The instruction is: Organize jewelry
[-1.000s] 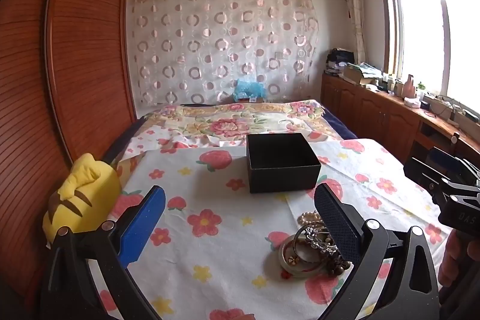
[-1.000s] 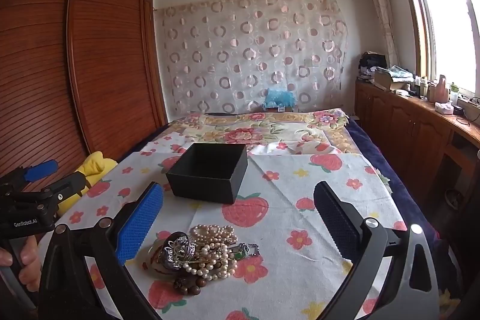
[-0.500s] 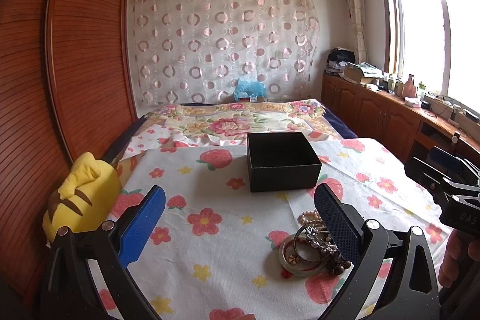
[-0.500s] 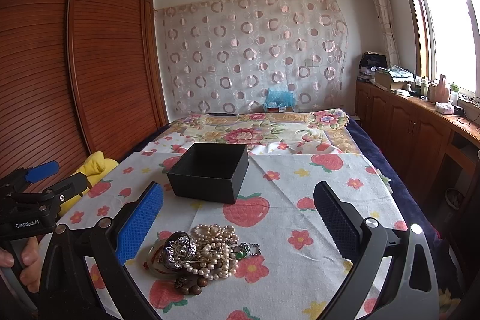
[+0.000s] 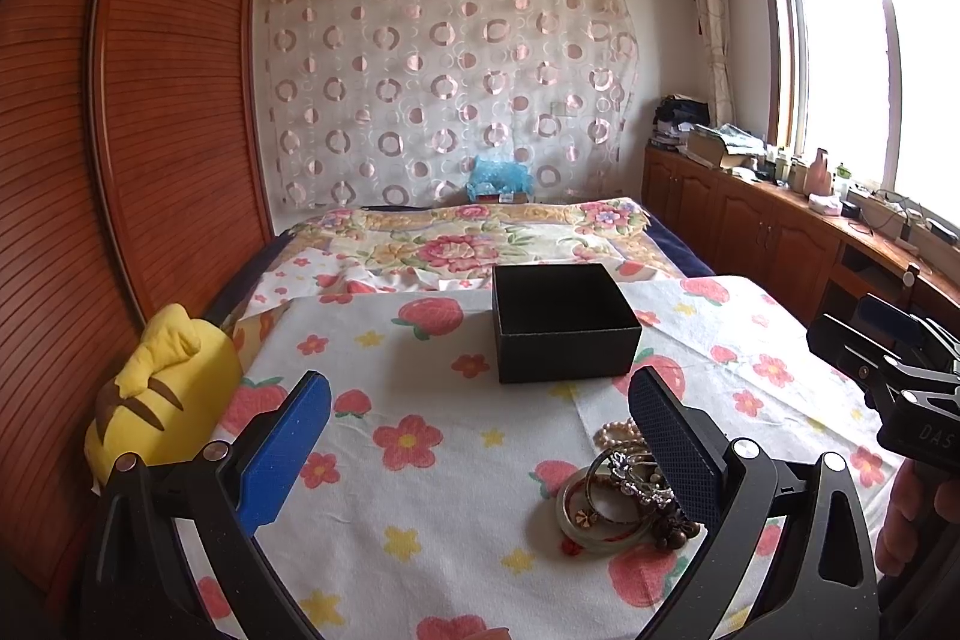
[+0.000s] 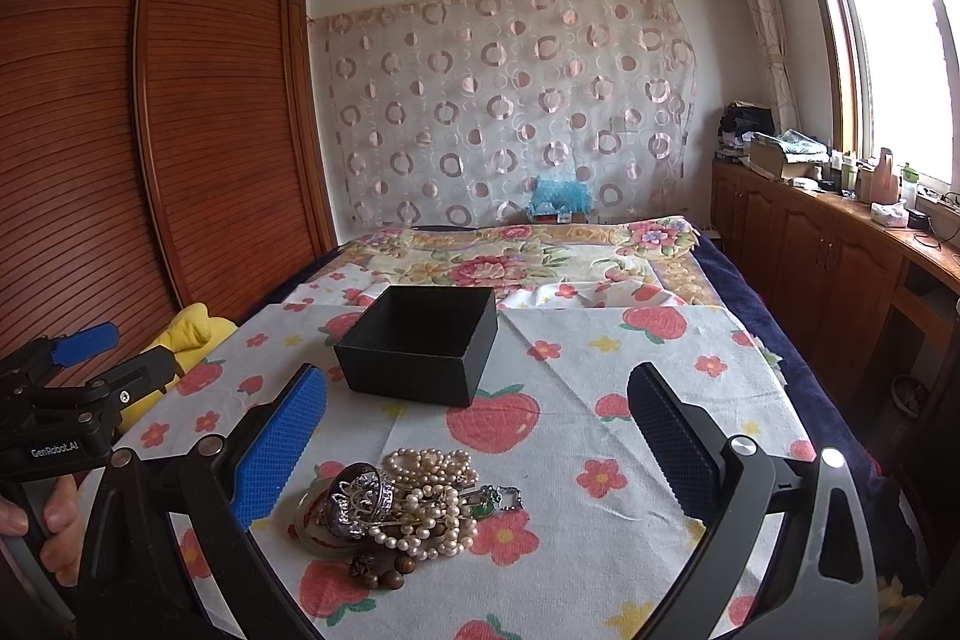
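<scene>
A tangled heap of jewelry (image 6: 402, 511) lies on the flowered cloth: pearl strands, a silver bangle, a pale bangle and brown beads. In the left wrist view the jewelry (image 5: 618, 496) sits low right, partly hidden behind one finger. An open, empty black box (image 5: 564, 322) (image 6: 423, 343) stands farther back on the cloth. My left gripper (image 5: 480, 454) is open with nothing between its fingers, left of the heap. My right gripper (image 6: 477, 451) is open and hangs just above and behind the heap, apart from it.
A yellow plush toy (image 5: 162, 388) rests at the cloth's left edge by the wooden wardrobe (image 5: 168, 112). A floral blanket (image 5: 474, 238) covers the bed behind. Wooden cabinets (image 6: 840, 256) with clutter run along the right under the window. A hand (image 6: 54, 520) holds each gripper's handle.
</scene>
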`<action>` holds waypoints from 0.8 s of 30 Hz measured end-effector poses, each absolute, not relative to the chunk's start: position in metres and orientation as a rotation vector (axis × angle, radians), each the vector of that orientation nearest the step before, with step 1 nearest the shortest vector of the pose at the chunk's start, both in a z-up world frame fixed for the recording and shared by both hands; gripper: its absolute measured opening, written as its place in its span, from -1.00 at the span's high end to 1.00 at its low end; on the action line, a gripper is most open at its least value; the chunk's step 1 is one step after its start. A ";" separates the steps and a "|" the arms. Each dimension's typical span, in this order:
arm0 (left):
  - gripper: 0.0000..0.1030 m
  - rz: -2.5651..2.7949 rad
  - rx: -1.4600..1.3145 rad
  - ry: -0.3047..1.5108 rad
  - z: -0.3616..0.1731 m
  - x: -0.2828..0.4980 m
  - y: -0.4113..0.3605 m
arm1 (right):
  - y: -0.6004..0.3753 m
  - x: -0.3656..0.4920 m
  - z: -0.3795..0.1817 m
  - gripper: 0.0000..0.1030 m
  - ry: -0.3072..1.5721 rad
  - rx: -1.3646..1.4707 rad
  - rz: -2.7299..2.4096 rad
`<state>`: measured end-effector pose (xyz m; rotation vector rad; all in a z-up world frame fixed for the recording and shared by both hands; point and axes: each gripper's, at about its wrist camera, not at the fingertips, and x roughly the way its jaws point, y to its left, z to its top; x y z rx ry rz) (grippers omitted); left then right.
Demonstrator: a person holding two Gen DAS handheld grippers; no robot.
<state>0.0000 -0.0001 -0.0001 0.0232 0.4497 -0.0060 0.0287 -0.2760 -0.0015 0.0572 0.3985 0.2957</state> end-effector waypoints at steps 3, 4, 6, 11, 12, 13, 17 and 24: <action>-0.87 -0.006 0.024 0.450 0.000 0.000 0.000 | -0.276 0.029 -0.001 -0.95 0.400 0.058 0.296; -0.87 -0.006 0.023 0.450 0.000 0.000 0.000 | -0.276 0.028 -0.001 -0.95 0.399 0.058 0.296; -0.87 -0.005 0.023 0.450 0.000 0.000 0.000 | -0.276 0.028 -0.001 -0.95 0.399 0.057 0.296; -0.87 -0.006 0.023 0.451 0.000 0.000 0.000 | -0.276 0.029 -0.001 -0.95 0.400 0.059 0.295; -0.87 -0.005 0.023 0.451 0.000 0.000 0.000 | -0.276 0.028 -0.001 -0.95 0.399 0.059 0.295; -0.87 -0.005 0.023 0.450 0.000 0.000 0.000 | -0.276 0.028 -0.001 -0.95 0.399 0.058 0.295; -0.87 -0.006 0.022 0.451 0.000 0.000 0.000 | -0.276 0.028 -0.001 -0.95 0.399 0.059 0.296; -0.87 -0.008 0.020 0.444 0.000 0.000 0.000 | -0.276 0.027 0.000 -0.95 0.398 0.058 0.296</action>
